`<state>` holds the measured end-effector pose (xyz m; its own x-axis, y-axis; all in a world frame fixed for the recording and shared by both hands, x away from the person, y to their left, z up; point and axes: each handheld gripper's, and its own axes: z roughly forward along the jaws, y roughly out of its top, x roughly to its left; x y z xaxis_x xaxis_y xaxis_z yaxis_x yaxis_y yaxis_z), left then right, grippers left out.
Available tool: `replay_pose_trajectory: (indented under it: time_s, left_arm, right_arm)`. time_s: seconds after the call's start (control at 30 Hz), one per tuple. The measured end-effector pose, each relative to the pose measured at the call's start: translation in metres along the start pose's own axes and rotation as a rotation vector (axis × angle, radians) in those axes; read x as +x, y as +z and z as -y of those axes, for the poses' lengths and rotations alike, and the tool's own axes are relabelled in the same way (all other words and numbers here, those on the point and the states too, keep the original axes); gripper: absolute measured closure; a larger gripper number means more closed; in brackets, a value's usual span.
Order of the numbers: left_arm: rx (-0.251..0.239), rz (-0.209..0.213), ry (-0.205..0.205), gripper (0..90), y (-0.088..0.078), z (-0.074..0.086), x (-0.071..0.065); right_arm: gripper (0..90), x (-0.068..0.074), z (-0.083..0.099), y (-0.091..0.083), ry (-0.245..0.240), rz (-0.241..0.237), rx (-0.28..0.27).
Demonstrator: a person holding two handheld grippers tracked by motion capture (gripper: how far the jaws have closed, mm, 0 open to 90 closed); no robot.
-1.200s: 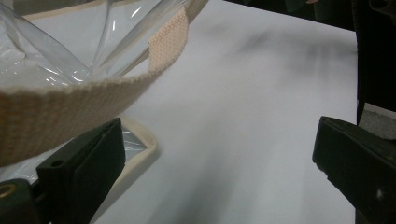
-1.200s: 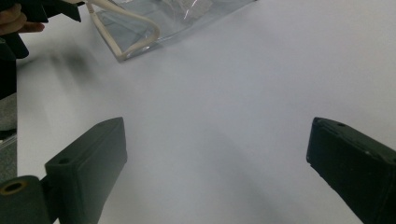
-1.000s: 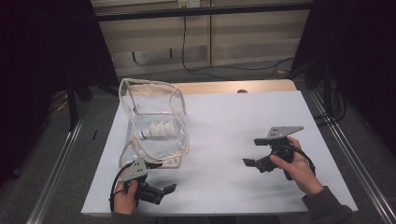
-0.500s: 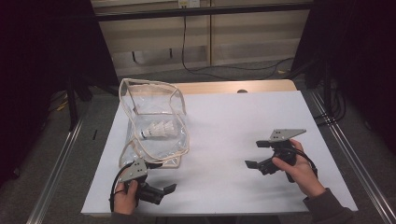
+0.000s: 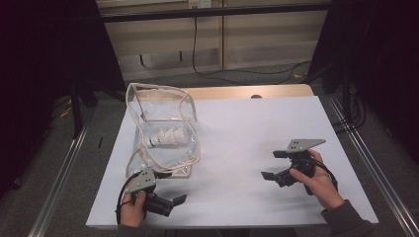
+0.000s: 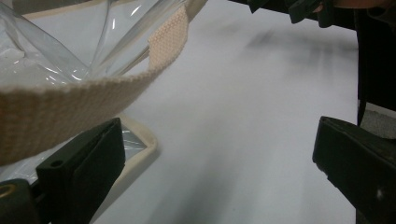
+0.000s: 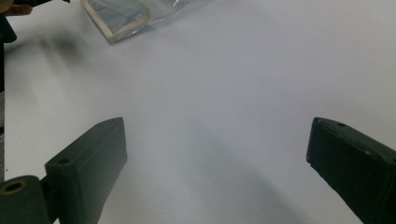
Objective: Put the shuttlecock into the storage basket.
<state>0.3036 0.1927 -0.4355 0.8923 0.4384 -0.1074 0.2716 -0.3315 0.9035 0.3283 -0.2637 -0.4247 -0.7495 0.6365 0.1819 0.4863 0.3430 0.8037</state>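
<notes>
On the left half of the white table (image 5: 247, 128), a clear plastic pouch with cream webbing trim (image 5: 163, 129) stood open, reaching from near the far edge toward the near edge, with a white feathered shuttlecock (image 5: 167, 138) lying on its side inside. Near the near-left corner, the left gripper (image 5: 170, 201) sat just beside the pouch's near end with its jaws spread wide and holding nothing, a cream webbing strap (image 6: 93, 88) crossing above its left jaw. Toward the right edge, well apart from the pouch, the right gripper (image 5: 269, 165) had its jaws spread wide over bare table surface, holding nothing.
</notes>
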Motion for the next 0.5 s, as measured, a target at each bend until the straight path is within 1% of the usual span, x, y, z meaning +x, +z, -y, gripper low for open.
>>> replay_pose_trajectory:
  time_s: [0.3, 0.5]
  left_arm:
    - [-0.001, 0.001, -0.001, 2.4, -0.0001, 0.0000, 0.0000]
    - [-0.001, -0.004, -0.001, 2.4, 0.0000, -0.0002, 0.0000]
  right_arm:
    - [4.6, -0.0019, 0.0039, -0.0030, 0.004, 0.006, -0.006]
    - [4.6, -0.0053, 0.0097, -0.0036, 0.014, 0.014, 0.004]
